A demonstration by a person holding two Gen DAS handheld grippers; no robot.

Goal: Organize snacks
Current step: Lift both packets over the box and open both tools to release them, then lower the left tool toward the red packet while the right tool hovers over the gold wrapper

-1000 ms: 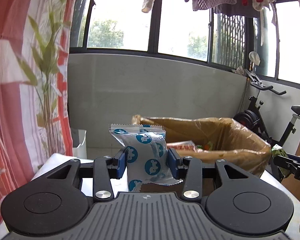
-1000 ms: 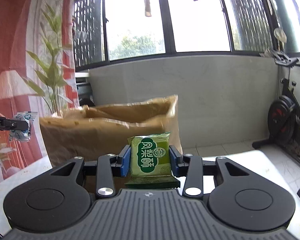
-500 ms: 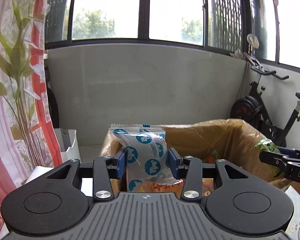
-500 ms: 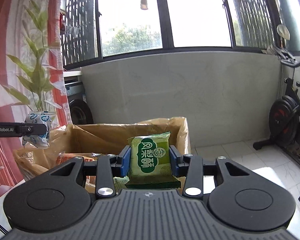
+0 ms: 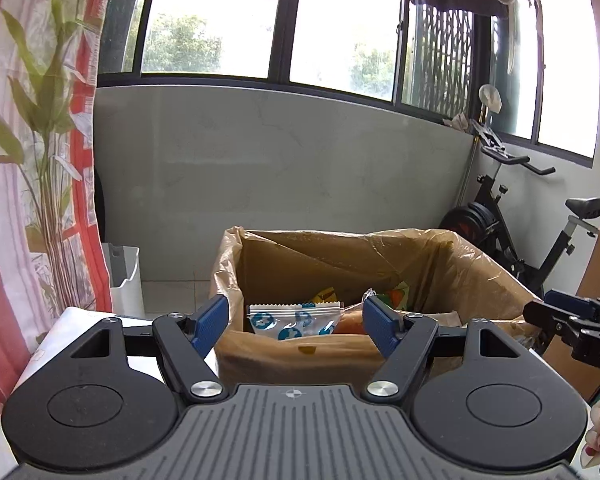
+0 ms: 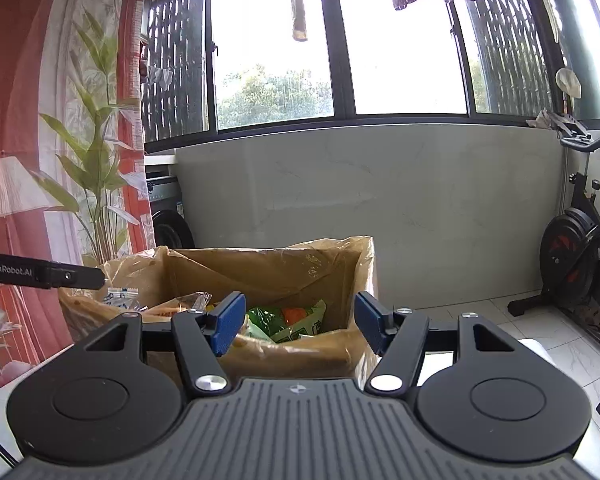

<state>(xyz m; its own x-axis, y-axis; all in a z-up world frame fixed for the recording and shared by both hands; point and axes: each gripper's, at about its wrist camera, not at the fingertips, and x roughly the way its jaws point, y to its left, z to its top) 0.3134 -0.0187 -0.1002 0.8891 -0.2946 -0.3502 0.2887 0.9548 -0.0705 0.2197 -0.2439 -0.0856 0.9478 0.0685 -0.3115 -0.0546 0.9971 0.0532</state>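
A cardboard box [image 5: 340,264] lined with a brownish plastic bag stands just ahead of both grippers. My left gripper [image 5: 296,324] hangs over its near edge with its jaws opening and nothing between the pads; the white packet with blue dots [image 5: 292,320] lies below inside the box. My right gripper [image 6: 300,318] is over the box [image 6: 268,272] too, its jaws opening and holding nothing; the green snack packet [image 6: 296,322] lies inside among other wrappers. The left gripper's finger [image 6: 40,274] shows at the left of the right wrist view, above the white packet [image 6: 120,298].
The box sits on a white table [image 5: 80,320]. A red and white curtain with a leaf print [image 5: 32,160] hangs at the left. An exercise bike [image 5: 540,232] stands at the right, by a grey wall under windows. A white bin [image 5: 126,280] stands on the floor.
Both grippers opened and let go of their packets, which dropped into the box. The white packet and the green packet now lie inside. Both hands came closer over the box.
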